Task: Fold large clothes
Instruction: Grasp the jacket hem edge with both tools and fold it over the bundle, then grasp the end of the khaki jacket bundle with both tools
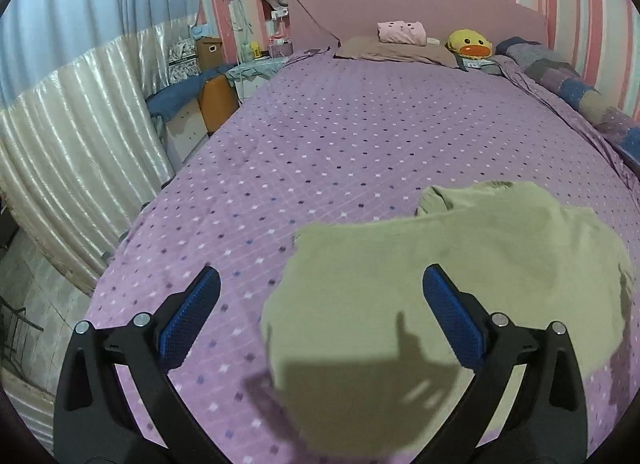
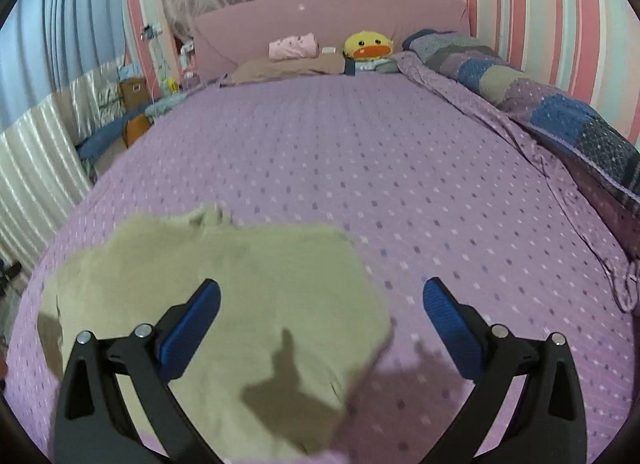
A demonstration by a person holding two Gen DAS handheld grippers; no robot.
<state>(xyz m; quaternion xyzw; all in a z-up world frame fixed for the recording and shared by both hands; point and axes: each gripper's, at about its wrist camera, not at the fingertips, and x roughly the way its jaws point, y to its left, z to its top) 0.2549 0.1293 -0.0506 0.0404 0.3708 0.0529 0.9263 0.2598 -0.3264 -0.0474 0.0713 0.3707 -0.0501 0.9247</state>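
Note:
An olive-green garment (image 1: pixel 440 296) lies partly folded on the purple dotted bedspread (image 1: pixel 320 144). In the left wrist view it fills the lower right, with a bunched sleeve or collar at its far edge. My left gripper (image 1: pixel 320 276) hovers above its left edge, open, with nothing between its blue pads (image 1: pixel 188 320). The right wrist view shows the same garment (image 2: pixel 224 296) at lower left on the bedspread (image 2: pixel 400 164). My right gripper (image 2: pixel 320 288) is open above the garment's right edge and holds nothing. Gripper shadows fall on the cloth.
At the head of the bed lie a brown pillow (image 1: pixel 396 49), a folded pink cloth (image 1: pixel 401 32) and a yellow duck plush (image 1: pixel 469 44). A patchwork quilt (image 2: pixel 540 104) runs along the right side by the striped wall. Curtains (image 1: pixel 72 136) and cluttered furniture (image 1: pixel 200 100) stand left of the bed.

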